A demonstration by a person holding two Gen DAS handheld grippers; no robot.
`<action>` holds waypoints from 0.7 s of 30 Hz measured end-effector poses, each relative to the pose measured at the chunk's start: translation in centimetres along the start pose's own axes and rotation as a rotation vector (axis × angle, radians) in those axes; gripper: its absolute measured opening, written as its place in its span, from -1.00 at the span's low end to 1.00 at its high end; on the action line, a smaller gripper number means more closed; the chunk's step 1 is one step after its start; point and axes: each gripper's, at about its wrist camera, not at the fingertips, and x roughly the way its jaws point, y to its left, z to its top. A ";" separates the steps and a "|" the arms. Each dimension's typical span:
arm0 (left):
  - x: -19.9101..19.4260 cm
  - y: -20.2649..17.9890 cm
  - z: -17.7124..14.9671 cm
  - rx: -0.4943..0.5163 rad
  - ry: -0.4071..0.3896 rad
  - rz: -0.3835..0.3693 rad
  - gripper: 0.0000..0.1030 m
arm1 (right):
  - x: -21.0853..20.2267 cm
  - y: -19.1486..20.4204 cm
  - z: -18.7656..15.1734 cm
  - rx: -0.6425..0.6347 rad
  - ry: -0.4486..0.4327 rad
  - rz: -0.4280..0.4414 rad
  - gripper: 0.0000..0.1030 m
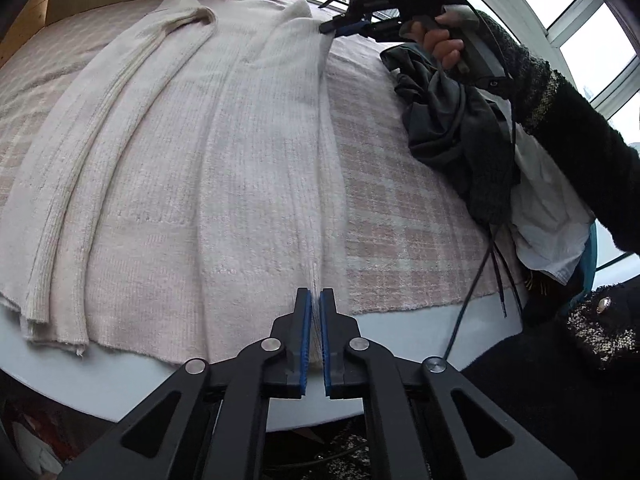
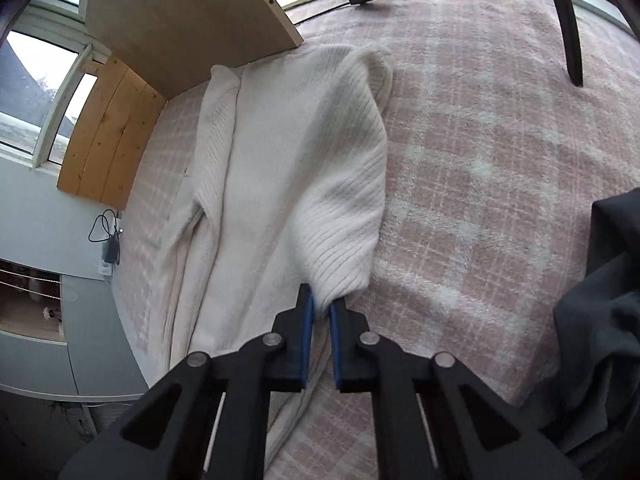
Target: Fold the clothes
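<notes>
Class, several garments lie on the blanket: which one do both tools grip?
The cream knitted sweater, spread flat; the dark grey garment and white cloth lie bunched, untouched.

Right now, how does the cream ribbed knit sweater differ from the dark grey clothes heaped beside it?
The cream ribbed knit sweater lies spread out along the pink checked blanket; the dark grey clothes sit crumpled in a heap. The sweater is pale, the heap dark. Both the left gripper and the right gripper pinch the sweater's edge; neither holds the heap. Both garments rest on that blanket.
</notes>
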 end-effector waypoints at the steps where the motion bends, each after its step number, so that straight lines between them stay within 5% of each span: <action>1: 0.1 -0.7 0.0 0.022 -0.001 0.002 -0.79 | -0.1 0.3 0.1 -0.014 -0.001 -0.019 -0.84; 2: 0.3 -1.5 -0.2 0.055 0.000 0.010 -0.68 | -0.1 0.6 0.2 -0.029 -0.003 -0.037 -0.84; 4: 1.2 -2.9 -0.3 0.117 0.011 0.051 -0.12 | 0.1 1.0 0.3 -0.040 0.005 -0.049 -0.80; 5: 1.5 -3.2 -0.5 0.140 0.019 0.069 -0.12 | 0.3 1.0 0.4 -0.039 0.014 -0.055 -0.80; 8: 1.8 -3.6 -0.9 0.187 0.002 0.096 -0.19 | 0.4 0.9 0.4 -0.020 0.006 -0.117 -0.52; 10: 2.0 -3.0 -0.9 0.175 0.009 0.081 -0.92 | 0.8 0.8 0.4 -0.017 -0.001 -0.165 -0.23; 11: 2.0 -2.4 -0.8 0.156 0.008 0.069 -0.92 | 1.1 0.8 0.3 -0.025 -0.002 -0.181 -0.23; 14: 1.5 -1.5 -0.6 0.126 0.003 0.030 -0.94 | 2.3 0.5 0.1 -0.022 0.022 -0.134 -0.27; 16: 0.7 -1.4 -0.5 0.131 -0.017 0.015 -0.95 | 2.8 0.3 -0.1 -0.001 0.025 -0.111 -0.72; 21: -3.0 1.2 -0.2 0.017 -0.118 -0.062 -0.95 | 1.7 2.0 0.7 0.014 -0.033 -0.067 -0.80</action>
